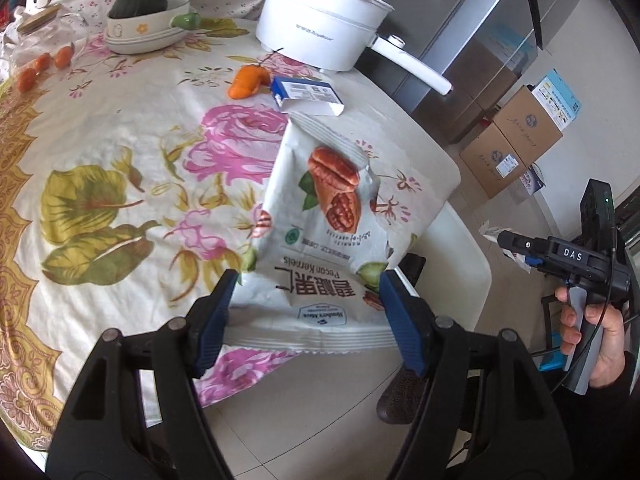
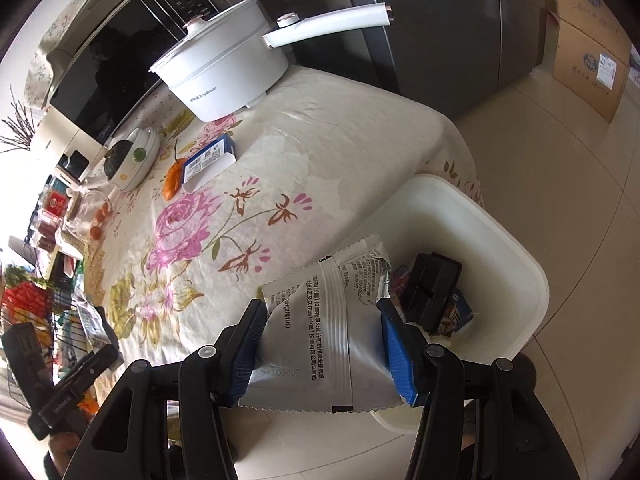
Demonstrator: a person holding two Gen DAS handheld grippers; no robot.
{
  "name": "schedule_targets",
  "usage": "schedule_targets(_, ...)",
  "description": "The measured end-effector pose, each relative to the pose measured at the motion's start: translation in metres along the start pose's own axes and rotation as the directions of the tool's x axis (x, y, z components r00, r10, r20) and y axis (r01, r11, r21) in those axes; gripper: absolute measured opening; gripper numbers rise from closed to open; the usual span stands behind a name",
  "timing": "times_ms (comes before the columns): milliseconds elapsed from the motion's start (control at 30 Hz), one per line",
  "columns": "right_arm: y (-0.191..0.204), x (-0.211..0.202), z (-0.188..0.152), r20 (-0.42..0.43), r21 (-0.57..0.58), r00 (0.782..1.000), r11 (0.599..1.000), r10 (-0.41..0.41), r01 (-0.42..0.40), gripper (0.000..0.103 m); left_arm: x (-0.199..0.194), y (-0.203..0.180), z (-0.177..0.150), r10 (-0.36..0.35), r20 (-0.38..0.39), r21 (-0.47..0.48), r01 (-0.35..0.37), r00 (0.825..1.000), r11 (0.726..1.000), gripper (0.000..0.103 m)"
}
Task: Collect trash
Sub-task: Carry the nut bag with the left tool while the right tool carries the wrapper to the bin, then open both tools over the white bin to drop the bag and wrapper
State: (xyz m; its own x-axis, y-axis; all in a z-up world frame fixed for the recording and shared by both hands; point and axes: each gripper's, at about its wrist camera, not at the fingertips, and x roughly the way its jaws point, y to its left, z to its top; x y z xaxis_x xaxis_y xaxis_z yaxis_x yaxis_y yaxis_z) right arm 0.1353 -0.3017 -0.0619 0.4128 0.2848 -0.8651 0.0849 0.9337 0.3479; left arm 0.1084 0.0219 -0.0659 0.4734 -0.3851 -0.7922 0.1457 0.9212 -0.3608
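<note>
My left gripper (image 1: pixel 308 320) is shut on the bottom edge of a white pecan kernels bag (image 1: pixel 320 208), which hangs above the corner of the flowered tablecloth (image 1: pixel 120 128). My right gripper (image 2: pixel 322 344) is shut on a silver-white snack wrapper (image 2: pixel 320 320) with printed text, held over the near rim of a white bin (image 2: pixel 520 256) beside the table. In the left wrist view the right gripper (image 1: pixel 504 240) shows at the right, in a person's hand (image 1: pixel 592 336), beyond the white bin (image 1: pixel 460 248). A blue-and-white box (image 1: pixel 306 94) lies on the table.
A black object (image 2: pixel 434 292) and a small colourful pack (image 2: pixel 460 312) lie in the bin. A white electric pot (image 1: pixel 324 20), an orange scrap (image 1: pixel 248 80) and a bowl with a dark squash (image 1: pixel 140 4) stand further back. Cardboard boxes (image 1: pixel 516 136) sit on the floor.
</note>
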Motion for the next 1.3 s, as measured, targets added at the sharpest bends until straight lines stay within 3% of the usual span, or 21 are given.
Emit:
schedule_targets(400,-0.07,-0.012,-0.018,-0.004,0.034,0.998,0.997,-0.07,0.07,0.057,0.048,-0.075,-0.002,-0.048,-0.079,0.156,0.06,0.996,0.986,0.072)
schedule_targets(667,-0.118,-0.021,-0.026,-0.002,0.107,0.996,0.99,-0.091,0.091,0.057,0.085,-0.132,-0.007,-0.101,-0.145,0.246,0.135,0.984,0.96,0.072)
schedule_targets(867,-0.136,-0.026,-0.027,0.001,0.14,0.996,0.986,-0.09,0.089,0.058,0.115,-0.168,-0.014,-0.127,-0.207,0.325,0.191,0.97,0.926,0.072)
schedule_targets(1033,-0.139,-0.024,-0.026,-0.007,0.134,0.996,0.987,-0.09,0.09,0.058,0.134,-0.175,-0.012,-0.135,-0.245,0.34,0.215,0.96,0.915,0.072)
schedule_targets(1100,-0.138,-0.024,-0.025,-0.011,0.129,0.996,0.987,-0.092,0.092,0.058,0.139,-0.172,-0.01,-0.122,-0.26,0.344,0.21,0.958,0.915,0.075)
schedule_targets(1167,-0.137,-0.023,-0.025,-0.013,0.126,0.996,0.988,-0.091,0.092,0.058,0.14,-0.169,-0.011,-0.079,-0.256,0.358,0.171,0.963,0.918,0.094)
schedule_targets(1300,-0.135,-0.022,-0.025,-0.012,0.122,0.996,0.988,-0.092,0.093,0.058,0.13,-0.163,-0.008,-0.051,-0.238,0.374,0.141,0.97,0.917,0.098)
